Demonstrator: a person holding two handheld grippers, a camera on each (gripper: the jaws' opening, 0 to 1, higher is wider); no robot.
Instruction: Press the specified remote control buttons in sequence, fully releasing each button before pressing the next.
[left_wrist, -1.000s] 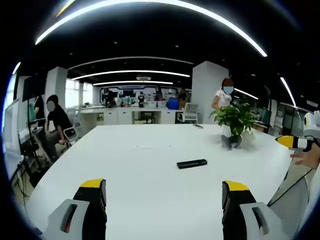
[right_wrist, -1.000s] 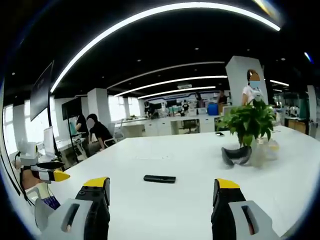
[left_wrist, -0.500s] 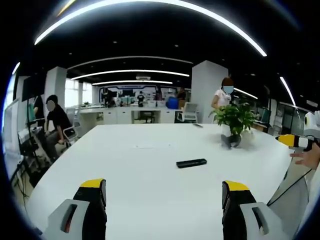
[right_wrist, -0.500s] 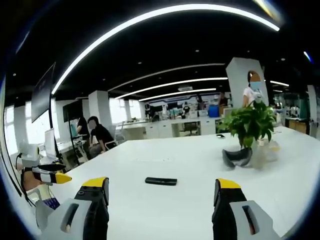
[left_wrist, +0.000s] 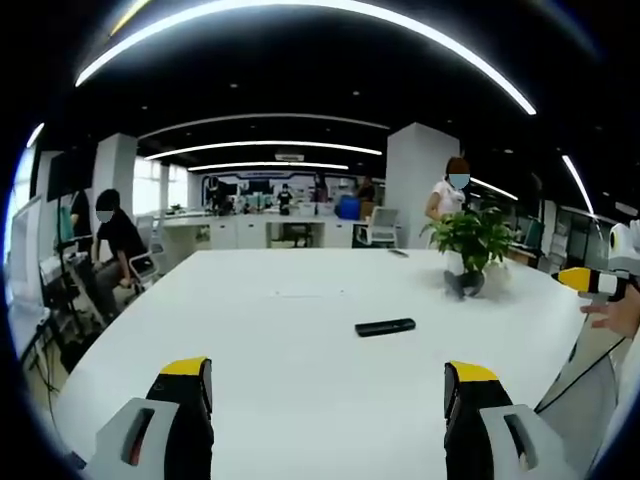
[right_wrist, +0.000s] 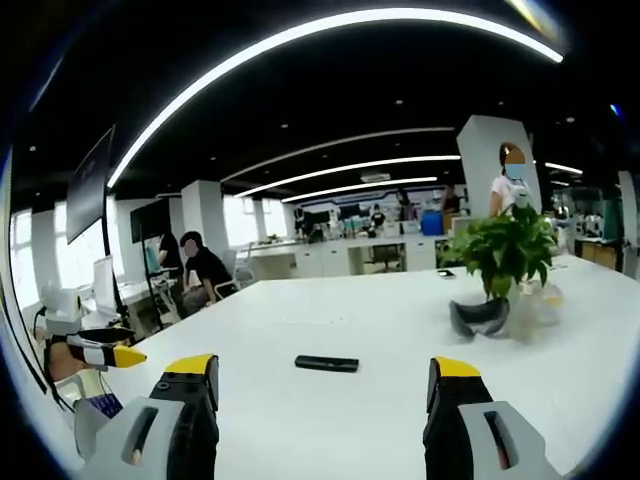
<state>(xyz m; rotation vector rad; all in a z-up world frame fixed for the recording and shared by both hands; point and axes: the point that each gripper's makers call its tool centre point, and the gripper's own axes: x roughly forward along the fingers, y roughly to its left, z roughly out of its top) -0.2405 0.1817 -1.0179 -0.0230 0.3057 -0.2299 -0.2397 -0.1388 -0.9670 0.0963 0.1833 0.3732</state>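
Since the earlier frames only the cameras have shifted a little; the remote has not moved on the table.

Left gripper view. The left gripper (left_wrist: 330, 400) hangs over the near edge of the white table (left_wrist: 270, 330), jaws spread wide and holding nothing. The remote (left_wrist: 385, 327), a slim black bar, lies flat near the table's middle, well ahead of the jaws and right of their centre line. A potted plant (left_wrist: 468, 240) stands toward the far right edge, well apart from the remote. The right gripper (left_wrist: 590, 283) enters from the right, a hand (left_wrist: 620, 315) beside it. People sit and stand beyond the far edge.

Right gripper view. The right gripper (right_wrist: 325, 400) is likewise released and empty. The remote (right_wrist: 326, 363) lies ahead, roughly between the jaw lines; the plant (right_wrist: 505, 255) stands to the right, a dark curved object (right_wrist: 480, 317) at its base. The left gripper (right_wrist: 100, 352) shows at the left.

Both tools appear held back so that the remote stays in sight; pressing is judged not yet begun. No labels or writing can be read.
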